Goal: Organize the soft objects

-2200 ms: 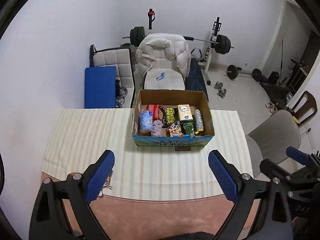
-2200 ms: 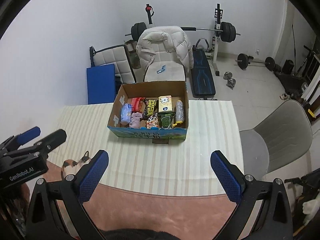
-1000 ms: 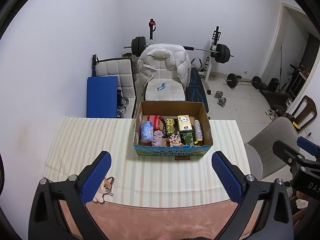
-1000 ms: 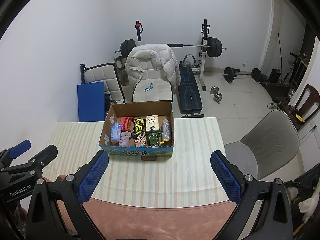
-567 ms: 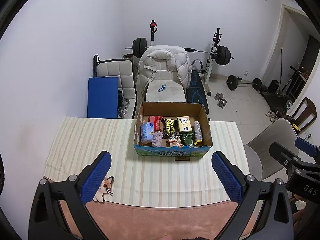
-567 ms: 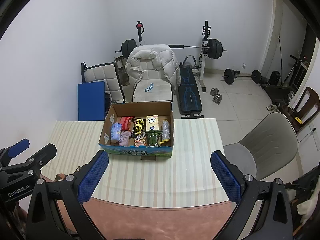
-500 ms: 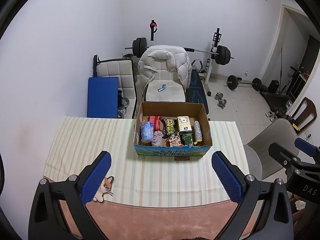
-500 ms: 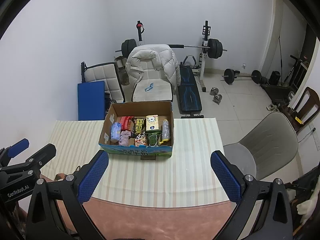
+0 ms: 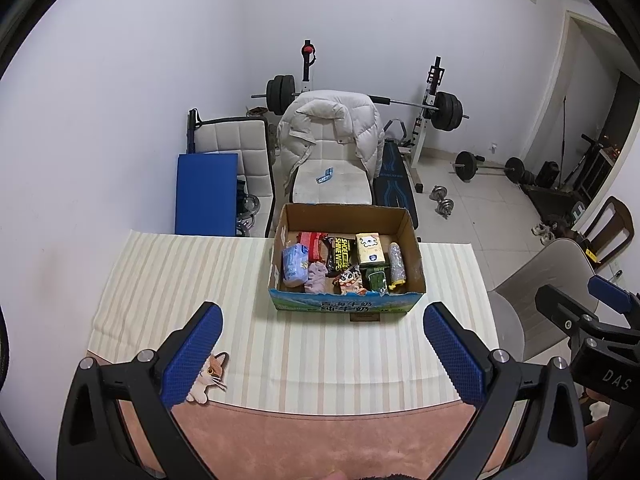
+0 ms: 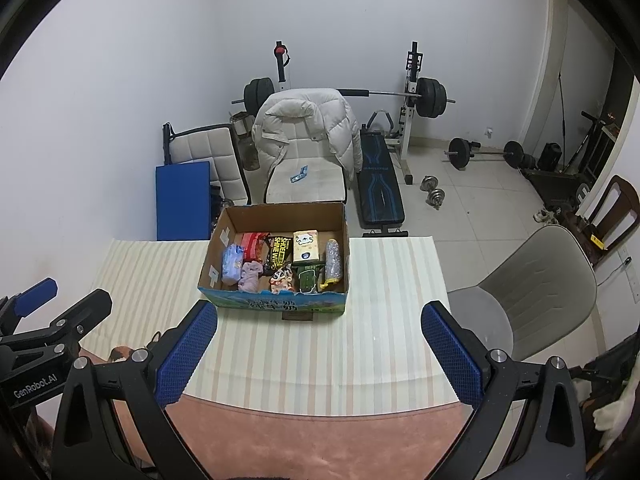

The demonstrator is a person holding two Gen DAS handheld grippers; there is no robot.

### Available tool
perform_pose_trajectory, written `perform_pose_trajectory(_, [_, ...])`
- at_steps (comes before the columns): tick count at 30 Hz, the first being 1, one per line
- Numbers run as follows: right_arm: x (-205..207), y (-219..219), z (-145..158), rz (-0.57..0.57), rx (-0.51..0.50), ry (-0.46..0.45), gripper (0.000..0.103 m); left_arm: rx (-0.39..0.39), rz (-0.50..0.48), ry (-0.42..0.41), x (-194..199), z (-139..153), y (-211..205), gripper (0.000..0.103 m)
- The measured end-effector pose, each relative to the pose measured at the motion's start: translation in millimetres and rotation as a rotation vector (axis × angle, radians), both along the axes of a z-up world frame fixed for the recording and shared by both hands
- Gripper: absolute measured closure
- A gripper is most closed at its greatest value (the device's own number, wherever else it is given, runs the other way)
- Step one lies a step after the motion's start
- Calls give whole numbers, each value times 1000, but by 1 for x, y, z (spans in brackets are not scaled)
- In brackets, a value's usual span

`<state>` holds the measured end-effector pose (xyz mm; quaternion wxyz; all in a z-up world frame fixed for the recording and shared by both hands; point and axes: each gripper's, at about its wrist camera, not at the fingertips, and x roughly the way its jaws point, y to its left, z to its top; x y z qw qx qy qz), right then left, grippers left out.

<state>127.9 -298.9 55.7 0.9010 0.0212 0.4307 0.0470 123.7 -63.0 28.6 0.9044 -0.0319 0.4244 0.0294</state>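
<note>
Both claws, left claw [image 9: 322, 354] and right claw [image 10: 318, 350], hang wide open and empty, short of the cardboard box [image 9: 344, 306] of packets. A cat plush [image 9: 208, 376] lies on the surface well nearer than the box; it probably needs gathering next.

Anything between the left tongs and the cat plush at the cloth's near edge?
Nothing visible. The cat plush lies on the striped cloth right beside the open left tongs, partly hidden by the left finger.

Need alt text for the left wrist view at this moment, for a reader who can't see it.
An open brown cardboard box packed with small packets and soft items sits on a cream striped tablecloth, beyond the empty left gripper, jaws wide apart. A small cat plush toy lies at the cloth's near left edge.
</note>
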Motion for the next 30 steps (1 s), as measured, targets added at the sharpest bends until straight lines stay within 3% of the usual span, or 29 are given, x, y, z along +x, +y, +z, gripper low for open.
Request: perform_pose_trajectory(30, [5,1,1,10,-6,0,0,-1,17,1,3,2,6,0])
